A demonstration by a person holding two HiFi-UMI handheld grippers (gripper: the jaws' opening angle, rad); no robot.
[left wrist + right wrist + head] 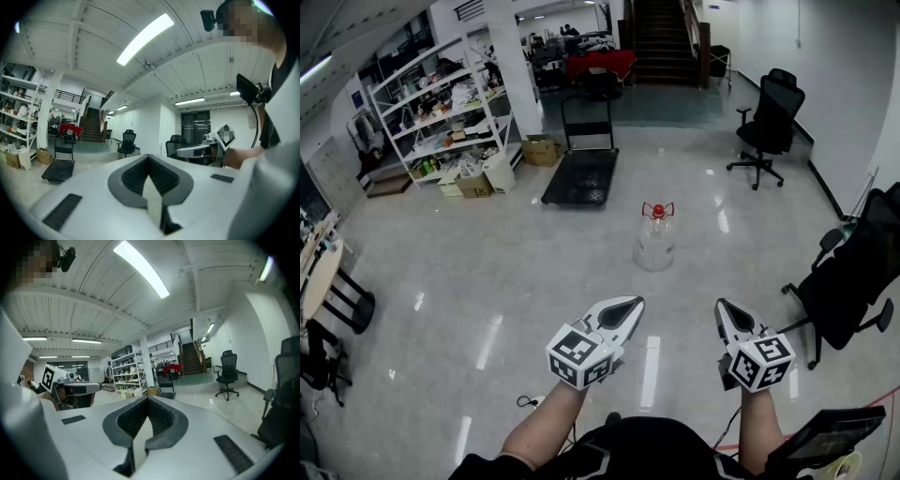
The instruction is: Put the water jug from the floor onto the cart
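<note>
A clear water jug (655, 242) with a red cap and handle stands upright on the glossy floor in the head view, ahead of both hands. Beyond it, a black flat cart (581, 175) with an upright push handle sits empty; it also shows in the left gripper view as the cart (58, 169) and, small and far off, in the right gripper view as the cart (166, 389). My left gripper (623, 307) and right gripper (727, 309) are held side by side well short of the jug, both shut with nothing between the jaws.
White shelving (441, 108) with boxes on the floor beside it lines the back left. A black office chair (769, 127) stands back right, another chair (853, 277) close on my right. A table and stool (337, 295) sit at the left edge. Stairs (661, 42) rise at the back.
</note>
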